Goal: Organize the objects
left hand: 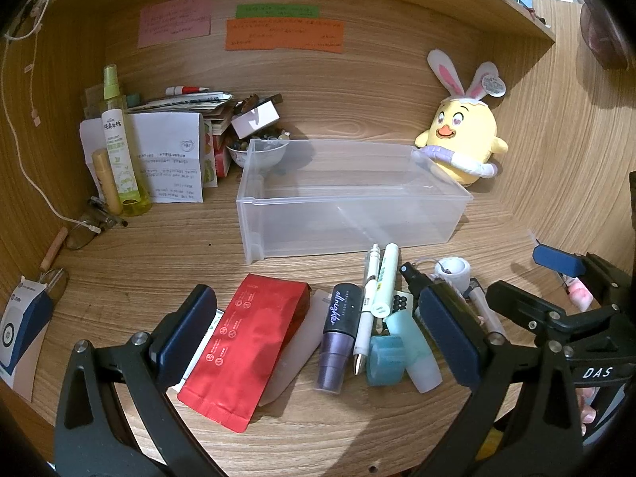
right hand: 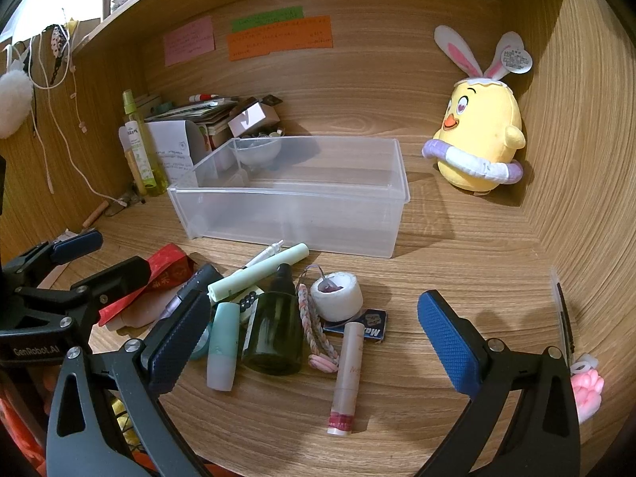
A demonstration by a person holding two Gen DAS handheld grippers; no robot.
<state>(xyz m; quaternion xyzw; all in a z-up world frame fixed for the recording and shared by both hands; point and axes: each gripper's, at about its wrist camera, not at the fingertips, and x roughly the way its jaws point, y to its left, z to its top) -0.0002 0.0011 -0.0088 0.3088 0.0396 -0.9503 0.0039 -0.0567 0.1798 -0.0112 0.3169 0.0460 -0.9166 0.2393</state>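
Observation:
An empty clear plastic bin [left hand: 441,214] [right hand: 302,218] stands mid-desk. In front of it lies a pile of small items: a red foil pouch [left hand: 246,342], a purple "allnighter" bottle [left hand: 338,334], a white pen [left hand: 367,310], a pale green tube [right hand: 258,276], a teal tube [right hand: 223,346], a dark green spray bottle [right hand: 276,330], a white tape roll [right hand: 338,296], a braided cord [right hand: 314,326] and a pink lip tube [right hand: 348,373]. My left gripper [left hand: 318,330] is open over the pouch and bottle. My right gripper [right hand: 314,342] is open over the spray bottle and lip tube.
A yellow chick plush [right hand: 481,135] sits at the back right. At the back left are a green spray bottle [left hand: 119,151], papers, a small bowl [left hand: 258,155] and boxes. Sticky notes hang on the back wall. Glasses [left hand: 85,230] and a cable lie at the left.

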